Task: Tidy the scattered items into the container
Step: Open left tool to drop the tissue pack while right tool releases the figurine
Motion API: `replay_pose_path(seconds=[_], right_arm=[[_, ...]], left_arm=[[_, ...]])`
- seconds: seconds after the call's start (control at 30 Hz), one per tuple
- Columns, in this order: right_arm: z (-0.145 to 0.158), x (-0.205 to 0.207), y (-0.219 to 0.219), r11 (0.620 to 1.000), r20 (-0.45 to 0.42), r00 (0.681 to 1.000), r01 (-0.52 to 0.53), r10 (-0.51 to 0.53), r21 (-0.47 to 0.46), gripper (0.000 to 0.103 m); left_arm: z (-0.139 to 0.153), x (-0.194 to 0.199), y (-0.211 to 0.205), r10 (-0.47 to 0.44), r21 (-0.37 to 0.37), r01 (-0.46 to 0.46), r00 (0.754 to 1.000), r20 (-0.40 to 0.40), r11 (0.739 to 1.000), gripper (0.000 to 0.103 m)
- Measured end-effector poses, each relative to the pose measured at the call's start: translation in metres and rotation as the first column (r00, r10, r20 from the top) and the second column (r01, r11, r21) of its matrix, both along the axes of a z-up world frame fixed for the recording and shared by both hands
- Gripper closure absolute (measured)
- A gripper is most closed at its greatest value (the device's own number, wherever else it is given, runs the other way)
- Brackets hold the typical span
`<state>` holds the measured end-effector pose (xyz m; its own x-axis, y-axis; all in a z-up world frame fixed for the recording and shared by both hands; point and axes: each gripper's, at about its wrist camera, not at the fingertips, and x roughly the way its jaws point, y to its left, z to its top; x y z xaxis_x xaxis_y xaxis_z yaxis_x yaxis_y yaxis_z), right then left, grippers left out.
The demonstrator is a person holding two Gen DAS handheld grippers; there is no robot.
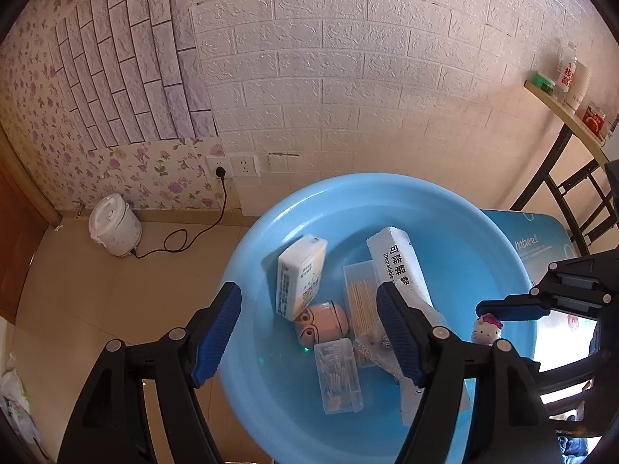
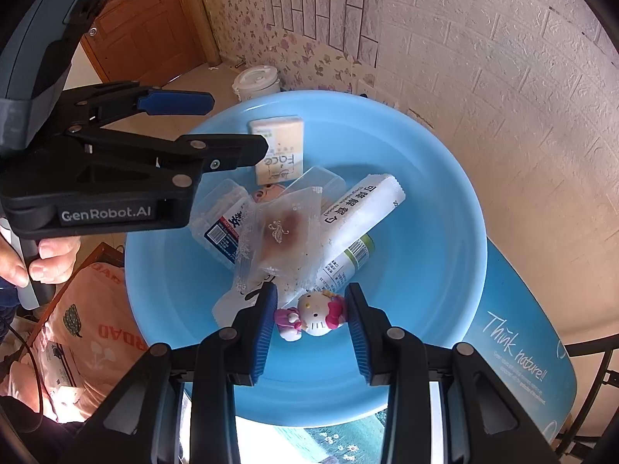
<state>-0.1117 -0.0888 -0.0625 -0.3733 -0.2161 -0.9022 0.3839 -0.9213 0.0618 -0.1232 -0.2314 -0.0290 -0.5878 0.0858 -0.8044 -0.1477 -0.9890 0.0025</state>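
Observation:
A light blue basin (image 1: 445, 208) (image 2: 437, 201) holds several items: a tissue pack (image 1: 300, 276) (image 2: 276, 147), a long white spoon packet (image 1: 402, 263) (image 2: 363, 212), a clear toothpick box (image 1: 361, 294), a clear swab box (image 1: 338, 375) (image 2: 220, 224), a pink face-shaped case (image 1: 321, 323) and a clear snack wrapper (image 2: 286, 232). My right gripper (image 2: 311, 319) is over the basin's near side, its jaws around a Hello Kitty figurine (image 2: 313, 315) (image 1: 486, 328). My left gripper (image 1: 309, 328) (image 2: 216, 123) is open and empty above the basin.
The basin sits on a blue table (image 2: 518, 348) (image 1: 541, 239). A white rice cooker (image 1: 114, 226) (image 2: 257, 81) stands on the floor by the wall, plugged into a socket (image 1: 220, 166). A shelf with bottles (image 1: 568, 89) is at right. Bags (image 2: 85, 332) lie on the floor at left.

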Motion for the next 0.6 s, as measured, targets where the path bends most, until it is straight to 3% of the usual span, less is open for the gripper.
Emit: replay_pose_path(seconds=[0.3,0.37,0.43,0.5,0.6], right_arm=[[0.004,-0.002,0.001,1.0,-0.028,1.0,0.013,-0.013,-0.004,0.064],[0.005,0.0,0.0,1.0,-0.032,0.999,0.014,-0.014,-0.019,0.04],[0.009,0.002,-0.001,1.0,-0.063,0.998,0.03,-0.031,-0.01,0.008],[0.01,0.002,-0.002,1.0,-0.082,0.996,0.031,-0.03,0.004,0.001],[0.013,0.004,-0.003,1.0,-0.086,0.996,0.025,-0.024,0.011,0.001]], left_arm=[[0.005,0.005,-0.001,-0.001,0.011,0.001,1.0,-0.008,1.0,0.032],[0.006,0.007,0.0,0.002,0.013,-0.002,1.0,-0.008,1.0,0.03],[0.007,0.009,0.002,0.006,0.014,-0.006,1.0,-0.007,1.0,0.023],[0.008,0.009,0.001,0.01,0.006,-0.01,1.0,0.001,1.0,0.016],[0.011,0.012,0.003,0.005,-0.008,-0.005,1.0,0.0,1.0,0.014]])
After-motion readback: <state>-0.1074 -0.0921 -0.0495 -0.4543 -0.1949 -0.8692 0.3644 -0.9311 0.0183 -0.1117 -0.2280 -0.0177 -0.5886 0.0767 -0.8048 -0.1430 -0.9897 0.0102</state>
